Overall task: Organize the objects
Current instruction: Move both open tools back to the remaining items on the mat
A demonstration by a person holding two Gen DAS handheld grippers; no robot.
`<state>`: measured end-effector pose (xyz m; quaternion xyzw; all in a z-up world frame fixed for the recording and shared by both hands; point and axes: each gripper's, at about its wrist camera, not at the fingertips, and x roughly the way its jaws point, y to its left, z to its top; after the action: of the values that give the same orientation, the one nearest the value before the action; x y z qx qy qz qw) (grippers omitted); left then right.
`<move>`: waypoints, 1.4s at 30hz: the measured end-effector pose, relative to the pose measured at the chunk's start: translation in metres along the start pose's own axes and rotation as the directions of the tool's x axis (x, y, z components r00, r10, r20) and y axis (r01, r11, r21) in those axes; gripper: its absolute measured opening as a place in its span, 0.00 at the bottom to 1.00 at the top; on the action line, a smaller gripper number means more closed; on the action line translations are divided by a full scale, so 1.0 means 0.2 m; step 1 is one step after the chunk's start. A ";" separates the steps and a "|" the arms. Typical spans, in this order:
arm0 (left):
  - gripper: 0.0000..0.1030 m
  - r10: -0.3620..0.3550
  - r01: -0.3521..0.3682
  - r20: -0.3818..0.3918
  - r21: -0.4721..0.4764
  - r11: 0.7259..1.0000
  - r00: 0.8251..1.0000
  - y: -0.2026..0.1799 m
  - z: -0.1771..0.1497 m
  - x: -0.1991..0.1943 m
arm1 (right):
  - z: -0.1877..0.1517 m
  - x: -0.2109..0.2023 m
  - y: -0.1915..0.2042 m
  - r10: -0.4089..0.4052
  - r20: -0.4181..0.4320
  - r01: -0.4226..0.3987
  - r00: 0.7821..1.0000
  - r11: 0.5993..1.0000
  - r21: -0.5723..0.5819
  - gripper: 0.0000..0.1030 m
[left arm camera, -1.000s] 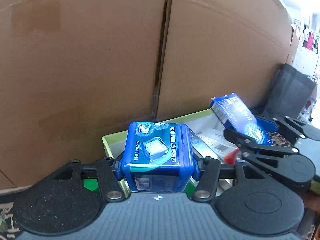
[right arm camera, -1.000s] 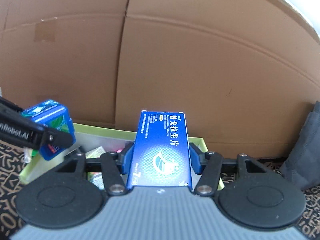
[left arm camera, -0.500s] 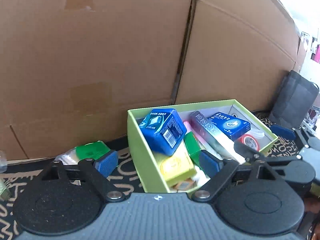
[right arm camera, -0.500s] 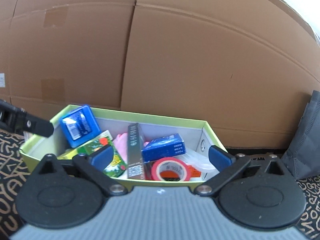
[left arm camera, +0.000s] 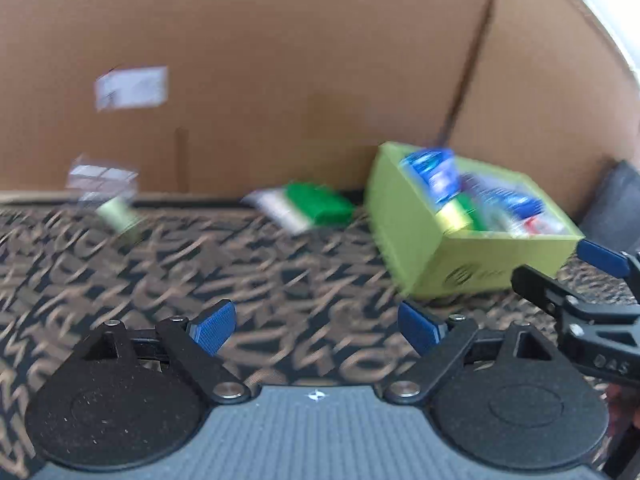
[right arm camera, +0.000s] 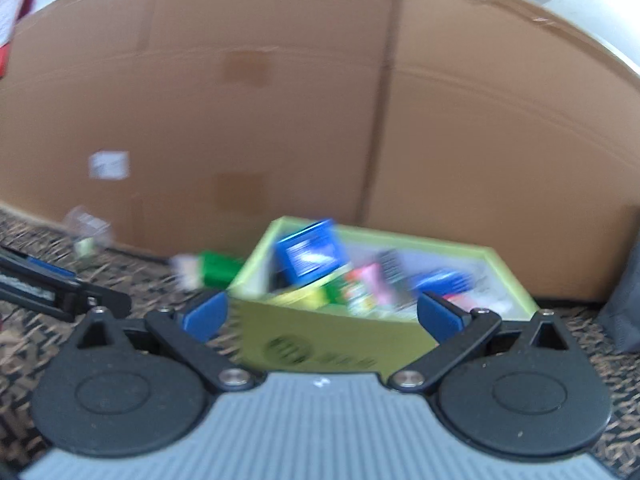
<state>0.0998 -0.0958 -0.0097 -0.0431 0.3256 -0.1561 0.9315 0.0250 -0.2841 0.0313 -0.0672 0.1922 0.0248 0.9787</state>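
Observation:
A lime-green open box (left arm camera: 496, 256) (right arm camera: 320, 344) stands on the patterned mat against the cardboard wall. It holds a blue square box (left arm camera: 436, 172) (right arm camera: 310, 254), a flat blue carton (right arm camera: 444, 282) and several other small packs. My left gripper (left arm camera: 318, 326) is open and empty, low over the mat, left of the box. My right gripper (right arm camera: 320, 316) is open and empty, just in front of the box. A green packet (left arm camera: 316, 204) (right arm camera: 216, 268) lies on the mat left of the box. Both views are blurred.
A tall cardboard wall (left arm camera: 280, 60) (right arm camera: 320, 120) closes the back. A small clear jar with a pale green base (left arm camera: 108, 196) (right arm camera: 86, 232) sits at the far left by the wall. A dark bag (left arm camera: 612, 200) (right arm camera: 624, 300) stands right of the box.
One second ago each gripper held a blue box over the green box. Both opened and dropped them in, then pulled back; the left one has swung to the left.

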 end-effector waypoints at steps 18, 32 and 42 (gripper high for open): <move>0.89 0.251 -0.240 0.018 -0.239 0.941 0.968 0.63 0.11 0.06 | 0.13 0.44 0.65 0.214 -0.111 -0.221 0.971 0.974 -0.053 0.84; 0.77 0.307 -0.305 -0.028 -0.232 0.924 0.951 0.75 0.34 0.47 | 0.11 1.12 0.66 -0.057 -0.185 0.022 0.981 0.982 -0.187 0.52; 0.23 0.195 -0.194 -0.001 -0.120 0.974 0.981 0.62 0.28 0.35 | 0.01 0.76 0.72 0.018 -0.104 -0.048 0.994 0.953 -0.299 0.16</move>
<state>0.2184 -0.0010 -0.0293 -0.0674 0.3319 -0.0443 0.9399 0.1560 -0.1373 -0.0427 -0.2133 0.2361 0.0667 0.9457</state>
